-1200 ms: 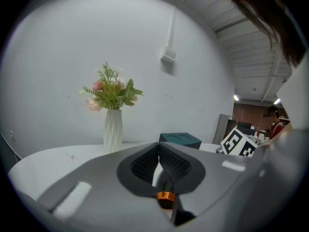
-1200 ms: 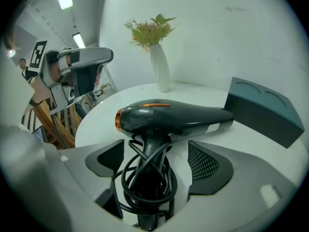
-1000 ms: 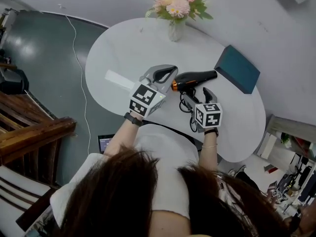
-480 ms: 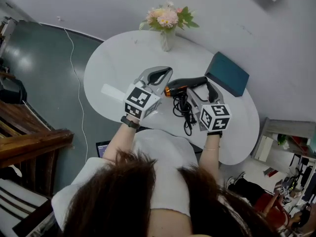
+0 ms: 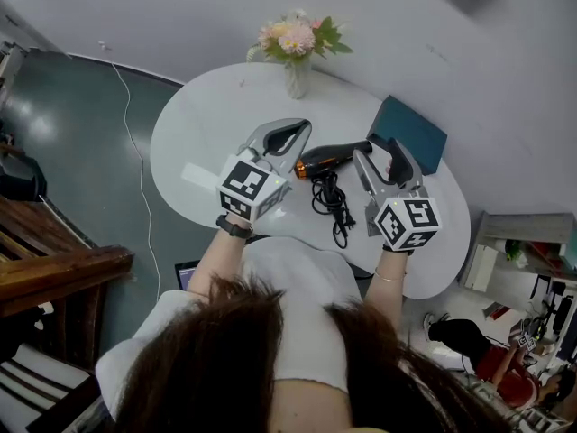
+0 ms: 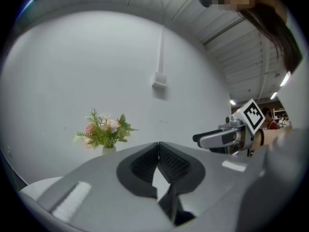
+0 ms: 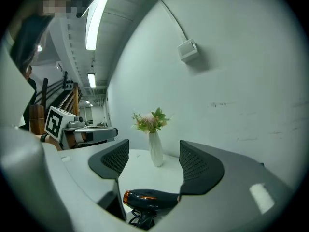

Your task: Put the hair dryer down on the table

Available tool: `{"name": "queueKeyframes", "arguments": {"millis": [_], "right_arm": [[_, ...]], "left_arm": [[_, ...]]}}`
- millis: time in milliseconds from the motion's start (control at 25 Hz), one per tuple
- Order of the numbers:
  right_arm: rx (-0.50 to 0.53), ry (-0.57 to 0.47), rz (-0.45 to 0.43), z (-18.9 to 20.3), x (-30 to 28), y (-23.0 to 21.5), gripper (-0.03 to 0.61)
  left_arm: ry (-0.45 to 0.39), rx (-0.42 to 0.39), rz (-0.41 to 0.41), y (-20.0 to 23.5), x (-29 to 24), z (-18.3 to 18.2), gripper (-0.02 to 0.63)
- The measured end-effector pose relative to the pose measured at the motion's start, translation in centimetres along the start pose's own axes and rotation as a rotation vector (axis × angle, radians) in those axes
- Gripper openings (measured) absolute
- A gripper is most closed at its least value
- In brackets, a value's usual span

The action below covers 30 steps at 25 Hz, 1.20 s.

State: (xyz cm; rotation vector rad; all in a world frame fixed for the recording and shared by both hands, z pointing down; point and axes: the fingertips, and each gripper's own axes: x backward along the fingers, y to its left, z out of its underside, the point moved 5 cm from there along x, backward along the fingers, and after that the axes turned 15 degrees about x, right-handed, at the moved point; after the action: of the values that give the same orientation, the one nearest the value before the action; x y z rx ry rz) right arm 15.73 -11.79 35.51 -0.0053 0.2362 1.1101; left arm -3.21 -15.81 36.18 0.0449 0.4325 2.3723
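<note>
The black hair dryer (image 5: 330,159) with an orange ring lies on the white round table (image 5: 207,124), its coiled cord (image 5: 334,207) trailing toward me. In the right gripper view the hair dryer (image 7: 149,198) sits low, below the jaws and untouched. My right gripper (image 5: 380,153) hovers just right of the dryer; its jaws are closing but stand wide apart, and nothing is gripped between them (image 7: 152,152). My left gripper (image 5: 290,132) hangs left of the dryer's nozzle, shut and empty (image 6: 158,145).
A white vase of pink flowers (image 5: 296,48) stands at the table's far edge. A teal book (image 5: 410,133) lies at the right by the wall. A thin cable (image 5: 135,124) runs over the dark floor on the left.
My right gripper has drawn away from the dryer's handle, back and to the right. The dryer stays flat on the table. The left gripper has hardly moved.
</note>
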Motion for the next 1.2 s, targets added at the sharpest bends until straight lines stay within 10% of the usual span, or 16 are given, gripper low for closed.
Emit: {"name": "queueKeyframes", "arguments": {"millis": [800,1200], "right_arm": [[0.007,-0.064,0.119,-1.3,1.9,-1.0,0.039],[-0.025,-0.043,0.146,-0.4,1.7,-0.9,0.003]], "left_arm": [[0.004,0.017,0.071,-0.2,-0.8,-0.5,0.060],[0.027,0.033,0.089,0.5,-1.2,0.0,0.060]]}}
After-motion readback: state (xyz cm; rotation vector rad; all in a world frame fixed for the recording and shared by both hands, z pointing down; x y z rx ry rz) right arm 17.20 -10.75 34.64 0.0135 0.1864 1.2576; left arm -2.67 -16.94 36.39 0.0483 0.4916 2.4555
